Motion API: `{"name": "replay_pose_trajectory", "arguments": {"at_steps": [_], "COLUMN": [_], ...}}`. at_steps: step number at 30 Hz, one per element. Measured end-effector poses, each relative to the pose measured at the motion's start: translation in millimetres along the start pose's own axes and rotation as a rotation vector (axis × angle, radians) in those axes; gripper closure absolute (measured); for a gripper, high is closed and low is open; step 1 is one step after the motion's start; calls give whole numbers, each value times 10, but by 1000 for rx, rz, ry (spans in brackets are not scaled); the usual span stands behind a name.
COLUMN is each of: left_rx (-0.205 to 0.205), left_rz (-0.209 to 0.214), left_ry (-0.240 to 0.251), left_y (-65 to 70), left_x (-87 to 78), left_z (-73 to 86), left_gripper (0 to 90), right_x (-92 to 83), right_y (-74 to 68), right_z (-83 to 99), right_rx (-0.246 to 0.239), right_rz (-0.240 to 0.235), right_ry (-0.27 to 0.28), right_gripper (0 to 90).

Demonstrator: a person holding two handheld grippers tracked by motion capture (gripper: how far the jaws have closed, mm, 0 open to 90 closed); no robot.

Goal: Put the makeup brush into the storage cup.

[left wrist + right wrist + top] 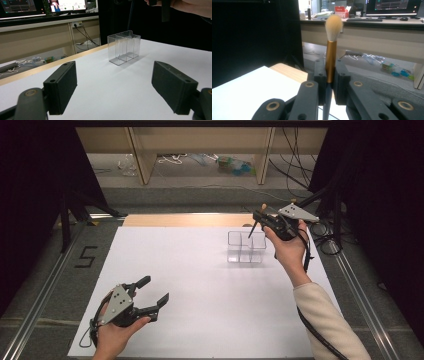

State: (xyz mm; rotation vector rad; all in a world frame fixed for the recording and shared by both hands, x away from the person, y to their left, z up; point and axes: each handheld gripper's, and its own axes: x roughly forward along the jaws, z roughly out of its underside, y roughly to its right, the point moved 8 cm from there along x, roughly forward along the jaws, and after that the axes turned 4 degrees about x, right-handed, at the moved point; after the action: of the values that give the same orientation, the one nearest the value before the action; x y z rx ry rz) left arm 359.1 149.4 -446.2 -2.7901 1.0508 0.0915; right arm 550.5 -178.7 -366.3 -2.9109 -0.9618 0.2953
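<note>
Left gripper (152, 292) nearest, low over near-left table (200, 285), jaws wide apart, nothing between them, idle. Right gripper (258, 218) raised above organizer (246, 247), jaws clamped on brush (331, 50): gold ferrule between pads, bristles up, dark handle pointing down toward compartments. Organizer clear, upright at far right of table, looks empty. Judgement: pickup done; left to do: lower handle into compartment, release.

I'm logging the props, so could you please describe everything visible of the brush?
The brush has a pale, fluffy bristle head, a gold metallic-looking ferrule and a thin dark handle. It stands roughly upright, bristles up, clamped at the ferrule's lower end between the right tool's black jaws. The handle points down above the clear organizer.
</note>
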Motion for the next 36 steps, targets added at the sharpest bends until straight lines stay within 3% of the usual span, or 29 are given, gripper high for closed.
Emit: {"name": "replay_pose_trajectory", "arguments": {"at_steps": [36], "left_rx": [-2], "left_rz": [1], "left_ry": [0], "left_y": [-1], "left_x": [4], "left_z": [3], "left_gripper": [206], "right_x": [99], "right_y": [34], "right_z": [45], "right_rx": [1], "right_rz": [12], "right_ry": [-4], "right_gripper": [836]}}
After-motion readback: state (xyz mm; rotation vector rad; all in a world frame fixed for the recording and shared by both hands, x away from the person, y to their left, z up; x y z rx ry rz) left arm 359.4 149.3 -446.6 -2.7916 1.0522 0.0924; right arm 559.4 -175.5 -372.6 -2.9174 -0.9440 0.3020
